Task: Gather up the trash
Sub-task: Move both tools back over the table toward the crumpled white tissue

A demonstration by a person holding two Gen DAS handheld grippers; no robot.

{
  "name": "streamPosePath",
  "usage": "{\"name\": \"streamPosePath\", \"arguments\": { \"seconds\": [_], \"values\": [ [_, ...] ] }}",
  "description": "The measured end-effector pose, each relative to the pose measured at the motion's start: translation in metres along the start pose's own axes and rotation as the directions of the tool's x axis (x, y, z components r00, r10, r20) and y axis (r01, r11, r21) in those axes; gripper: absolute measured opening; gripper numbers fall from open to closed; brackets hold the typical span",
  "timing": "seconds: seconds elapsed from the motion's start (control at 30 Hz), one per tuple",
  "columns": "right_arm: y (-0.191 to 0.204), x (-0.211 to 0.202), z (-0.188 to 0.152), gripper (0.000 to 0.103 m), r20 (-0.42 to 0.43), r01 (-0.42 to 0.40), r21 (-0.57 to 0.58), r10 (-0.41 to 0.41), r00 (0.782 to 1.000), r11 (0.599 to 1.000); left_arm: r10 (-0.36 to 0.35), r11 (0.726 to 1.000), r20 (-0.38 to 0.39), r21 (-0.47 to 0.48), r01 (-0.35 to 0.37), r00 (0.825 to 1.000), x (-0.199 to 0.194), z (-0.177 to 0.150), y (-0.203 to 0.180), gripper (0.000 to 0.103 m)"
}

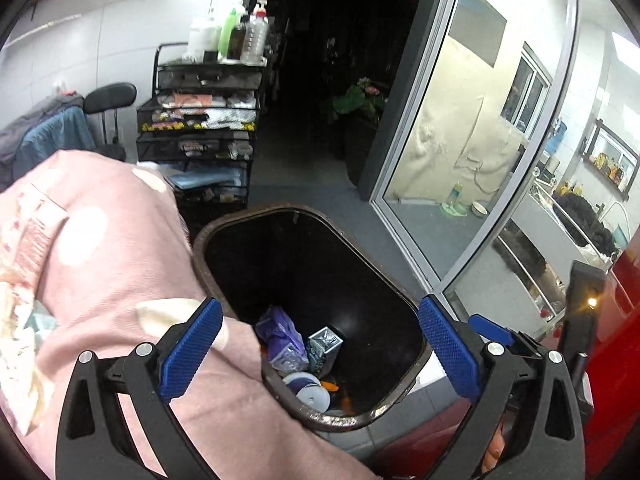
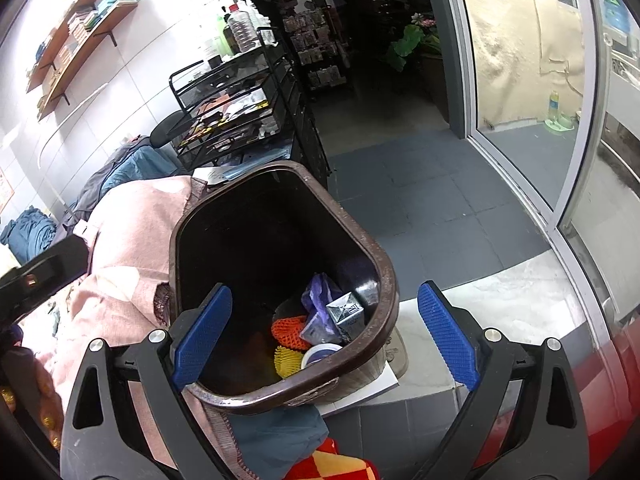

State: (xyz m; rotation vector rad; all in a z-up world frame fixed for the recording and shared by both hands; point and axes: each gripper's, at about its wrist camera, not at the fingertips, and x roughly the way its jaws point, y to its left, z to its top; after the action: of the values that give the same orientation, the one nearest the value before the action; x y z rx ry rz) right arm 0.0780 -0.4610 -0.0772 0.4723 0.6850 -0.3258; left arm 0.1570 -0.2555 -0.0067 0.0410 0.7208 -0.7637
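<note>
Left wrist view showed the left gripper (image 1: 320, 350) spread and empty above the brown bin (image 1: 308, 414), trash piled at its 6 o'clock. The right gripper (image 2: 324, 334) hung spread too, pinching nothing. Drop seemingly done; next, fetch more trash. No legible writing.

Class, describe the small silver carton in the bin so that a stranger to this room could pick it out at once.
Find the brown waste bin beside the pink blanket, near the glass door. Look among the trash at its bottom. The silver carton leans against a crumpled purple wrapper; it alone is boxy and metallic, unlike the orange net and yellow net.
</note>
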Motion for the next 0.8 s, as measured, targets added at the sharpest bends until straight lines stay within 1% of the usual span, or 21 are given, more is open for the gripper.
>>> {"name": "streamPosePath", "arguments": {
  "seconds": [0.17, 0.37, 0.53, 0.8],
  "values": [
    [0.01, -0.005, -0.002, 0.093, 0.019, -0.015, -0.019, 0.015, 1.0, 1.0, 0.048, 0.998, 0.055, 0.041, -0.05, 0.997, -0.025, -0.008, 0.001, 0.097],
    [0.028, -0.01, -0.005, 0.094, 0.037, -0.047, -0.056, 0.049, 0.998, 0.997, 0.093, 0.995, 0.099, 0.037, -0.097, 0.991, -0.047, -0.018, 0.013, 0.097],
    [0.048, -0.014, -0.008, 0.095, 0.038, -0.075, -0.101, 0.079, 0.996, 0.992, 0.149, 0.988, 0.127, 0.031, -0.154, 0.981, -0.064, -0.03, 0.024, 0.097],
    [0.084, -0.018, -0.013, 0.095, 0.026, -0.13, -0.167, 0.136, 0.99, 0.977, 0.237, 0.969, 0.14, 0.034, -0.244, 0.961, -0.09, -0.05, 0.046, 0.097]
  ]
}}
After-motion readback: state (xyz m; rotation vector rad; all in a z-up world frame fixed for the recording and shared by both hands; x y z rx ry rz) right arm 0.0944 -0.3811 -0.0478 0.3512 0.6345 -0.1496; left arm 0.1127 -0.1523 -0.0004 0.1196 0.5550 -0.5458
